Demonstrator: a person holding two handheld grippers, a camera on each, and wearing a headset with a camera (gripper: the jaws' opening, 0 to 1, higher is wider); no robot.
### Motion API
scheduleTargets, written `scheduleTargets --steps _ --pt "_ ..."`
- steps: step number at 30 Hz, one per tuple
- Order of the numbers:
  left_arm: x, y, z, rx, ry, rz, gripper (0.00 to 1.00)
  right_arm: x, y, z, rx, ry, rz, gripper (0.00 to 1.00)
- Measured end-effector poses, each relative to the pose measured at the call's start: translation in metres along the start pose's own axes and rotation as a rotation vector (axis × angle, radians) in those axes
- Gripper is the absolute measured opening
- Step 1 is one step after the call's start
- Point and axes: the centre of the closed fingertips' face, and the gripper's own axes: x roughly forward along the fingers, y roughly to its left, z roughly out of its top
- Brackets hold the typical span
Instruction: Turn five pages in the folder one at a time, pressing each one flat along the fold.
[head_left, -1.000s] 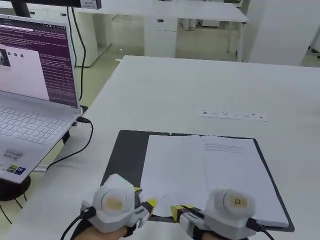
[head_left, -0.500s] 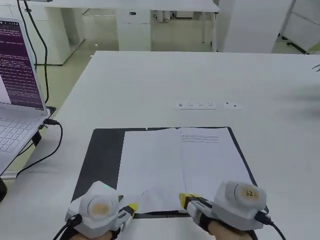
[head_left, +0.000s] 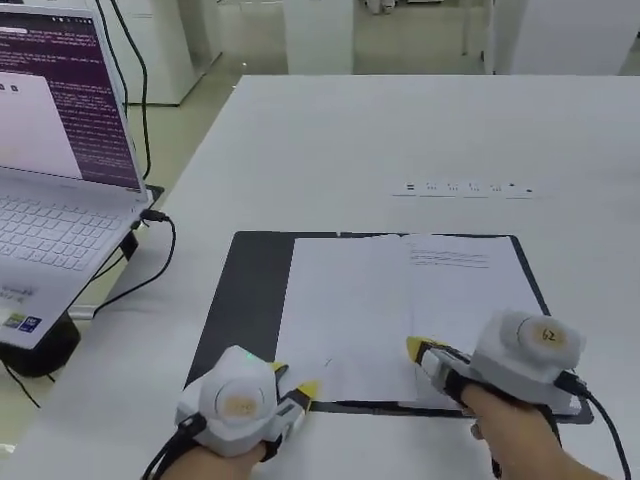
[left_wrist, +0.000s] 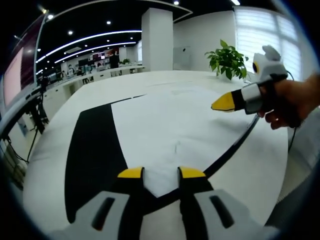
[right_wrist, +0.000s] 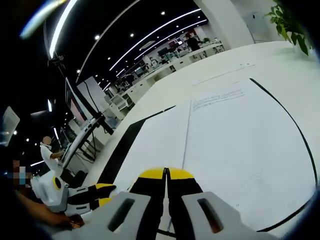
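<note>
Head view showed my right claw (head_left: 422, 350) closed on nothing beside the fold (head_left: 405, 300) of the folder (head_left: 250, 300), I judged for pressing flat; left claw (head_left: 300, 392) hovered slightly open at its near edge.

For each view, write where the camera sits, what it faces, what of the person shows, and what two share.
Head view: on headset, facing down at folder and laptop; left gripper, right gripper, a hand.
Left gripper view: on left gripper, facing across folder; own open jaws, right gripper, hand.
Right gripper view: on right gripper, facing along folder; own shut jaws, left gripper.
Both gripper views share the folder.
</note>
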Motion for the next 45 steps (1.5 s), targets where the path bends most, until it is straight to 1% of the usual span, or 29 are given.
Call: scheduleTargets --steps 1,2,6,8,10,12,15,17,18,19,20,21,22,23,27,30,35,38,40,41,42,45 --pt "0.0 0.0 0.0 -0.004 -0.001 0.002 0.25 0.005 -0.004 0.005 0.049 -0.008 -0.007 0.0" --pt "0.0 0.0 0.0 -0.004 -0.001 0.004 0.25 0.009 -0.006 0.009 0.062 -0.015 -0.005 0.0" --pt "0.001 0.0 0.0 -0.002 -0.003 0.003 0.25 0.024 -0.013 0.023 0.06 -0.025 -0.006 0.0" --pt "0.0 0.0 0.0 -0.003 -0.006 0.003 0.25 0.032 -0.014 0.028 0.074 -0.029 0.009 0.0" --pt "0.001 0.0 0.0 -0.004 -0.008 0.003 0.25 0.039 -0.015 0.029 0.084 -0.019 0.016 0.0" --pt "0.001 0.0 0.0 -0.001 -0.007 0.002 0.25 0.046 -0.015 0.029 0.095 -0.01 0.035 0.0" --pt "0.001 0.0 0.0 -0.007 -0.01 0.0 0.25 0.057 -0.019 0.029 0.098 0.005 0.037 0.0" --pt "0.0 0.0 0.0 -0.004 -0.013 0.0 0.25 0.062 -0.023 0.03 0.102 0.007 0.034 0.0" --pt "0.0 0.0 0.001 -0.004 -0.014 0.0 0.25 0.065 -0.019 0.034 0.117 -0.009 0.062 0.0" --pt "0.0 0.0 0.001 -0.004 -0.015 0.0 0.25 0.069 -0.021 0.036 0.127 -0.007 0.063 0.0" --pt "0.0 0.0 0.001 -0.003 -0.015 -0.001 0.25 0.071 -0.021 0.038 0.132 -0.008 0.064 0.0" --pt "0.001 0.0 0.001 -0.002 -0.015 -0.002 0.25 0.071 -0.02 0.041 0.16 -0.016 0.058 0.0" --pt "0.001 0.0 0.001 -0.004 -0.015 -0.002 0.25 0.073 -0.023 0.043 0.18 -0.019 0.04 0.0" --pt "0.001 0.0 0.001 -0.005 -0.016 -0.002 0.25 0.074 -0.02 0.046 0.178 -0.024 0.048 0.0" --pt "0.001 0.001 0.0 -0.005 -0.017 -0.002 0.25 0.077 -0.02 0.053 0.197 -0.036 0.042 0.0" --pt "0.001 0.001 0.0 -0.004 -0.018 -0.002 0.25 0.082 -0.021 0.06 0.214 -0.044 0.039 0.0" --pt "0.001 0.001 0.0 -0.004 -0.021 -0.002 0.25 0.091 -0.022 0.069 0.209 -0.039 0.034 0.0" --pt "0.001 0.001 0.0 -0.006 -0.022 -0.002 0.25 0.096 -0.025 0.075 0.233 -0.043 0.029 0.0" --pt "0.001 0.002 -0.001 -0.006 -0.024 -0.002 0.25 0.101 -0.027 0.078 0.237 -0.041 0.029 0.0" --pt "0.002 0.002 -0.001 -0.007 -0.025 -0.002 0.25 0.107 -0.032 0.082 0.244 -0.039 0.034 0.0" --pt "0.002 0.002 -0.001 -0.009 -0.026 -0.002 0.25 0.11 -0.033 0.083 0.245 -0.034 0.039 0.0" --pt "0.002 0.002 -0.001 -0.009 -0.026 -0.002 0.25 0.124 -0.041 0.09 0.226 -0.017 0.047 0.0"
